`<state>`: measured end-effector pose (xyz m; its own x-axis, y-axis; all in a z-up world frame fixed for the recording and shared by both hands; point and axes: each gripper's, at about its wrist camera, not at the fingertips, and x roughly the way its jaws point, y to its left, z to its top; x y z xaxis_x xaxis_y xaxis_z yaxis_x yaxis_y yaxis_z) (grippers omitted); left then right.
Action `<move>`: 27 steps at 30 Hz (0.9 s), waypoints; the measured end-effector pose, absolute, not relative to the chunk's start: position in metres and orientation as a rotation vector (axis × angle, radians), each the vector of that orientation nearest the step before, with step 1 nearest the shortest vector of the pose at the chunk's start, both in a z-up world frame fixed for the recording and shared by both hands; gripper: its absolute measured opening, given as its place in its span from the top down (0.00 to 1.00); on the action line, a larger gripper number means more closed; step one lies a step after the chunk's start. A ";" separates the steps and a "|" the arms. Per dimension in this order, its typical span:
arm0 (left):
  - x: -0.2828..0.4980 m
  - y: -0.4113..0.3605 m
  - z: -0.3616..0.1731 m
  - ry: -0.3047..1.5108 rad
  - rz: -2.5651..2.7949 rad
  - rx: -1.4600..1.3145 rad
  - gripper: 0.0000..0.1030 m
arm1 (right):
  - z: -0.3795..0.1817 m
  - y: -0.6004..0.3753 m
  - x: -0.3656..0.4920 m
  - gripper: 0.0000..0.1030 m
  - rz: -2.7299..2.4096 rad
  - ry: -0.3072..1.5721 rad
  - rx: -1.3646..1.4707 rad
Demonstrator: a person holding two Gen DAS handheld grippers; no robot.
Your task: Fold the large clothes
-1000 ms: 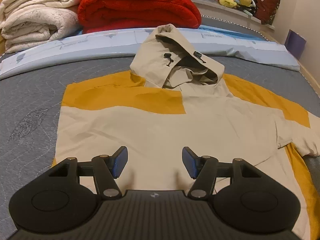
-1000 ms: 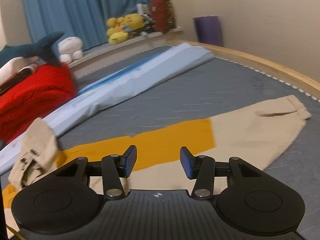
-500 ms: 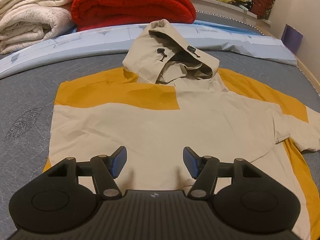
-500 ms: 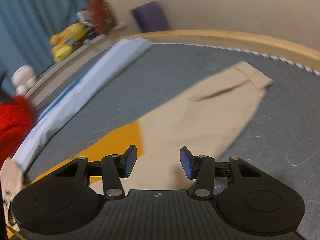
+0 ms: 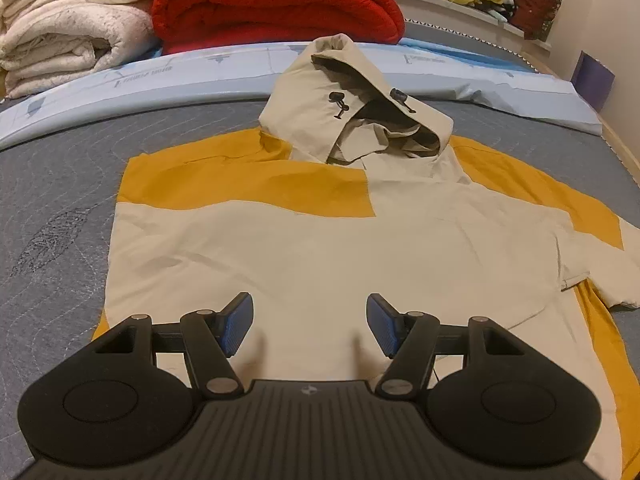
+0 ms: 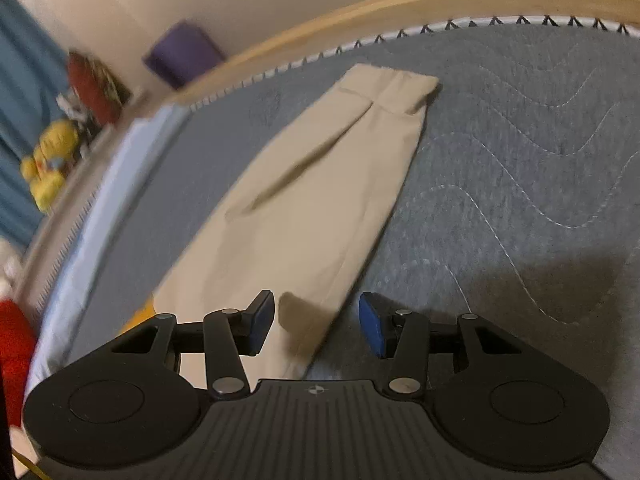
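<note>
A grey quilted bed (image 5: pixel 60 168) carries a beige-and-mustard hooded jacket (image 5: pixel 320 248), spread flat with its hood (image 5: pixel 352 108) toward the folded blankets (image 5: pixel 276 0). One long sleeve (image 6: pixel 320 200) stretches out across the mattress toward the wooden bed edge (its cuff (image 6: pixel 400 92) lies nearest the rim). The left tongs (image 5: pixel 310 326) hover apart and empty above the jacket's lower body; the right tongs (image 6: pixel 316 326) hang apart over the sleeve's near edge. The sleeve fold likely goes best with a grip near the cuff, carried straight across the chest, keeping the cloth taut to avoid creases.
</note>
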<state>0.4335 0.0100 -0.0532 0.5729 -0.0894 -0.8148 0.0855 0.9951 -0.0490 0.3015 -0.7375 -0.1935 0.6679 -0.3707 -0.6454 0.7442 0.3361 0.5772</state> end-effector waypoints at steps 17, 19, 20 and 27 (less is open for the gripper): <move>0.438 0.019 -0.056 0.966 -0.090 -0.007 0.33 | -0.222 -0.770 0.284 0.88 -0.822 0.185 1.177; 0.438 0.021 -0.055 0.965 -0.086 -0.009 0.33 | -0.221 -0.768 0.284 0.91 -0.834 0.184 1.175; 0.438 0.023 -0.055 0.964 -0.083 -0.010 0.33 | -0.219 -0.767 0.284 0.94 -0.839 0.180 1.171; 0.438 0.038 -0.047 0.962 -0.074 -0.055 0.33 | -0.168 -0.749 0.313 0.98 -0.864 0.194 0.933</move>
<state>0.4375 0.0379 -0.0471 0.5695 -0.0878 -0.8173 0.0389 0.9960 -0.0800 0.3127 -0.7486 -0.1675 0.6590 -0.5659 -0.4954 0.7236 0.2972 0.6230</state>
